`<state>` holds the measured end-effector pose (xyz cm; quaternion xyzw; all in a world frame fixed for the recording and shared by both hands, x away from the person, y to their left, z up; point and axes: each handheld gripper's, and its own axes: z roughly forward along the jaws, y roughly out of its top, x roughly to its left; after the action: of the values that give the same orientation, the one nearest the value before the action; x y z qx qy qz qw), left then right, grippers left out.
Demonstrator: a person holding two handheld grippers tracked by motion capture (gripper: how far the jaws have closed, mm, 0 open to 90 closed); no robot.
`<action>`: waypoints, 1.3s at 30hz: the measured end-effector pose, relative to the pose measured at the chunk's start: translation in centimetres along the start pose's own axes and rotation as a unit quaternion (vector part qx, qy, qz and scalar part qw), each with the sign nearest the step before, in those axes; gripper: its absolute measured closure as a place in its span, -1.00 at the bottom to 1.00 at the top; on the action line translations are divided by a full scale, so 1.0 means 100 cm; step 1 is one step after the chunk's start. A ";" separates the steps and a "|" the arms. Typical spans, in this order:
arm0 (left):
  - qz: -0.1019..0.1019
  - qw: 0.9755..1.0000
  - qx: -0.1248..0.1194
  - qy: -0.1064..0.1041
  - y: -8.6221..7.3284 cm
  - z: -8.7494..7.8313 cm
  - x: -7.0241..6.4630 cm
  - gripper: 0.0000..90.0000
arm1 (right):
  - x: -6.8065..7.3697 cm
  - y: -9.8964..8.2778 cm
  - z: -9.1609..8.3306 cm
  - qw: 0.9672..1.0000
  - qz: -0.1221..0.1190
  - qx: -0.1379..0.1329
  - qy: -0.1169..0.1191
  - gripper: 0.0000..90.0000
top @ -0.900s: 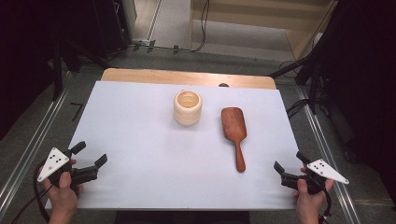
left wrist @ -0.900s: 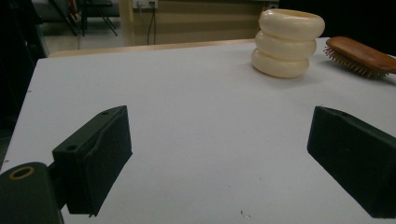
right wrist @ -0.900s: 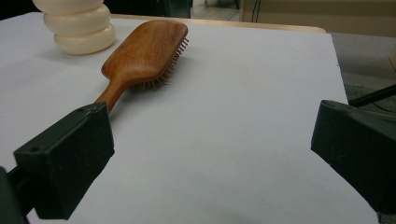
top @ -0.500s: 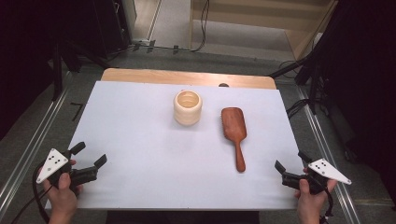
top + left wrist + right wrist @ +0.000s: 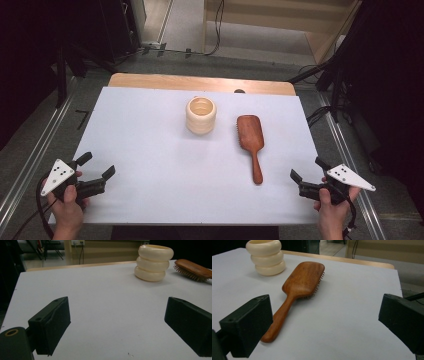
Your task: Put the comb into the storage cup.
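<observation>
Your white table top (image 5: pixel 150 150) has loads of bare surface: the whole near half is free, and so is the strip along the 9 o'clock edge. A bare wooden strip (image 5: pixel 200 82) runs along the far edge at 12 o'clock.

Around centre, a bit toward 12, sits the cream ribbed cup (image 5: pixel 201 115), upright, looking like three stacked rings. Just beside it at 3 o'clock, not touching, the wooden hairbrush (image 5: pixel 251 142) lies bristles down, head toward 12, handle pointing at 6.

Your left gripper (image 5: pixel 96 172) hangs at the 7 o'clock corner, jaws spread wide and holding nothing. Your right gripper (image 5: pixel 306 170) is at the 5 o'clock edge, jaws also wide apart and empty, near the handle tip but clear of it.

No readable writing or brand anywhere.
</observation>
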<state>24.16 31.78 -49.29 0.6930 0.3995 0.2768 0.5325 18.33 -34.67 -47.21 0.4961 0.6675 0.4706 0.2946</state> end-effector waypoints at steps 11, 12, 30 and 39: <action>-0.001 1.000 -0.001 0.000 0.000 0.000 0.000 -0.85 | 0.008 0.020 0.007 1.000 -0.006 0.013 0.013 -1.00; -0.001 1.000 -0.001 0.000 0.000 0.000 0.000 -0.85 | 0.009 0.022 0.008 1.000 -0.006 0.016 0.010 -1.00; 0.002 1.000 0.000 0.001 0.000 0.001 0.000 -0.85 | 0.018 0.050 0.028 0.999 -0.020 0.041 0.018 -1.00; 0.002 1.000 -0.002 0.003 0.000 0.001 -0.001 -0.85 | 0.022 0.060 0.041 0.997 -0.017 0.069 0.022 -1.00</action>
<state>24.16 31.69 -49.34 0.6921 0.3994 0.2805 0.5318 23.48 -30.85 -43.11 0.4931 0.7135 0.4290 0.2526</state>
